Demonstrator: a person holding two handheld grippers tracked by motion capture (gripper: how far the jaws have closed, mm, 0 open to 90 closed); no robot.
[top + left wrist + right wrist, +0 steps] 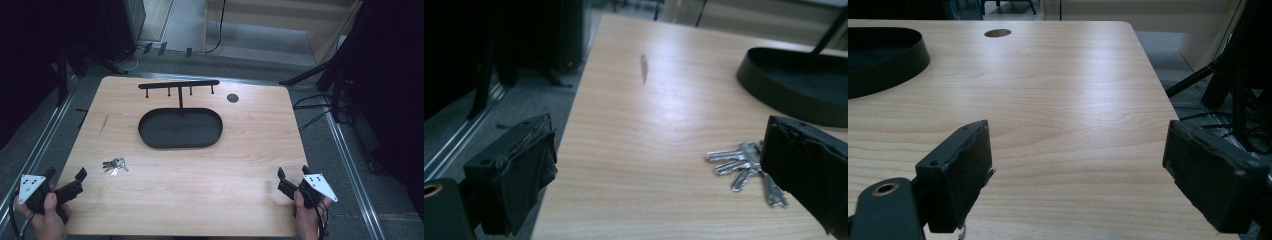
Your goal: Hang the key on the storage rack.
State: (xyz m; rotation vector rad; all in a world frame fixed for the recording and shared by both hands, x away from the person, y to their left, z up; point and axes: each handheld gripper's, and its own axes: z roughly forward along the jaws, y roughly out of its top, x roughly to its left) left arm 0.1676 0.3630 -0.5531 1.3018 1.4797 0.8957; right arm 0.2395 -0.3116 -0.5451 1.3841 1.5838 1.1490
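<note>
The right jaw in the left gripper view hides part of the keys [744,165].

Looked like a lab or recording studio, dim. Light wood table [200,200] with a cable hole [232,98], flanked by metal rails [350,165] on grey floor. Black stand legs [305,77] and loose cables [310,117] around it. Dark equipment cabinet [122,25] behind, pale wood shelving [280,20] at back.

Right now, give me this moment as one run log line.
left gripper: open, near keys | right gripper: open, over bare table | keys: on table, outside tray | hook rack: bare
</note>
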